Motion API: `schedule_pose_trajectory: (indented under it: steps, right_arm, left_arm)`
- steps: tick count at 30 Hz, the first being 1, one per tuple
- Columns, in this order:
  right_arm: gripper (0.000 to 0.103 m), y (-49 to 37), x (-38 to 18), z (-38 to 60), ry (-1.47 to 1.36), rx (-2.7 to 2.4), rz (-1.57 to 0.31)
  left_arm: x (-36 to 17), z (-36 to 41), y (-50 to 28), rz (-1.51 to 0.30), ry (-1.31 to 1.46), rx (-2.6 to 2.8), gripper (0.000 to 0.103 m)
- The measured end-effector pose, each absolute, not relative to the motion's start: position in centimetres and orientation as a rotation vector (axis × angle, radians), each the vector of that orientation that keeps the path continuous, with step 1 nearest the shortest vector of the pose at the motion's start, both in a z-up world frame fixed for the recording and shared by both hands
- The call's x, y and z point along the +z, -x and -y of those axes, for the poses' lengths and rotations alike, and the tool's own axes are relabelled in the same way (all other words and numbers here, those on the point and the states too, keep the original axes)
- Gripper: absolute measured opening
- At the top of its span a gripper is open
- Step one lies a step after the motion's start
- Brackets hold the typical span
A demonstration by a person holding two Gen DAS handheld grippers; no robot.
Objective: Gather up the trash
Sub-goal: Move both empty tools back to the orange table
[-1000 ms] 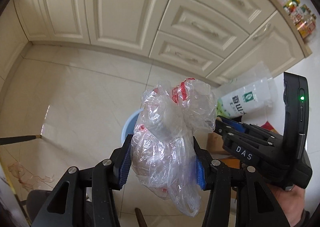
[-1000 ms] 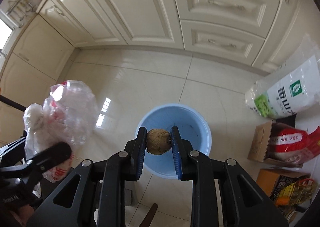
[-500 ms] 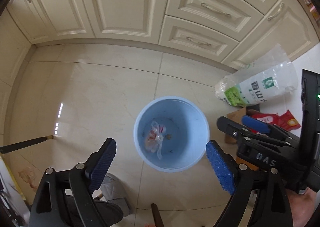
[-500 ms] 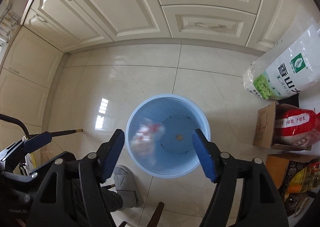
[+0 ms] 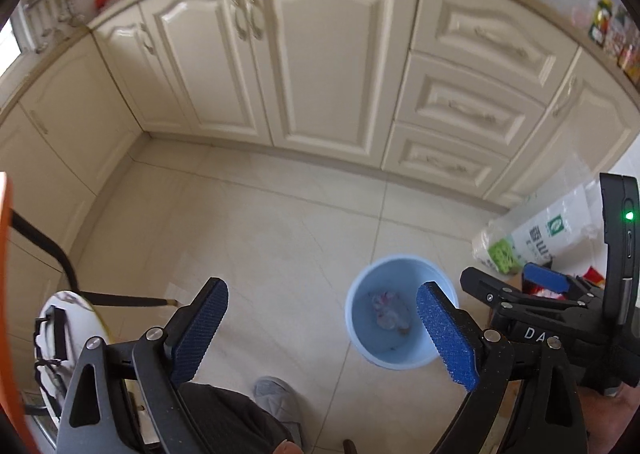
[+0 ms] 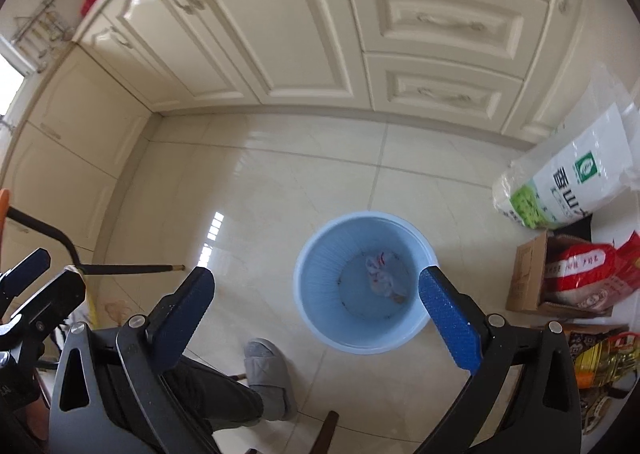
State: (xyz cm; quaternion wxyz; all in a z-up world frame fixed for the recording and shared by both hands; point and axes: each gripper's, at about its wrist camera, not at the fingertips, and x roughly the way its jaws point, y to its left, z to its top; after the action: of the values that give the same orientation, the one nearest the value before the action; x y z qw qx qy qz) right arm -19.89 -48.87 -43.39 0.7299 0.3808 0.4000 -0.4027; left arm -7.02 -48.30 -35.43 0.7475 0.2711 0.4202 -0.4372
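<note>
A light blue bin (image 5: 400, 318) (image 6: 340, 286) stands on the tiled floor below both grippers. A crumpled clear plastic bag (image 5: 388, 308) (image 6: 382, 272) with red print lies at its bottom, with a small brown lump (image 6: 398, 298) beside it. My left gripper (image 5: 322, 318) hangs high above the floor, its jaws still opening and nothing between them. My right gripper (image 6: 316, 306) is above the bin, its jaws opening wide and empty. The right gripper (image 5: 548, 294) also shows at the right edge of the left wrist view.
Cream cabinets (image 5: 320, 66) run along the back. A white rice sack (image 6: 568, 182), a cardboard box (image 6: 528, 274) with red bags and an oil bottle (image 6: 604, 358) crowd the right. A person's grey slipper (image 6: 268, 370) is near the bin. A dark stick (image 6: 128, 268) lies at the left.
Both grippers opened and let go: the plastic bag and the brown lump dropped into the bin. Both hands then rose, and the left view swung away so the bin sits to its right.
</note>
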Motion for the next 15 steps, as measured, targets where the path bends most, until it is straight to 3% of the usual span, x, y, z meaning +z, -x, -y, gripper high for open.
schedule_pose_trajectory:
  steps: [15]
  right_arm:
    - [0.103,8.1,-24.7,37.6,-0.518,-0.692,-0.658]
  left_arm:
    - [-16.9,22.8,9.4,-0.651,-0.298,-0.79,0.097]
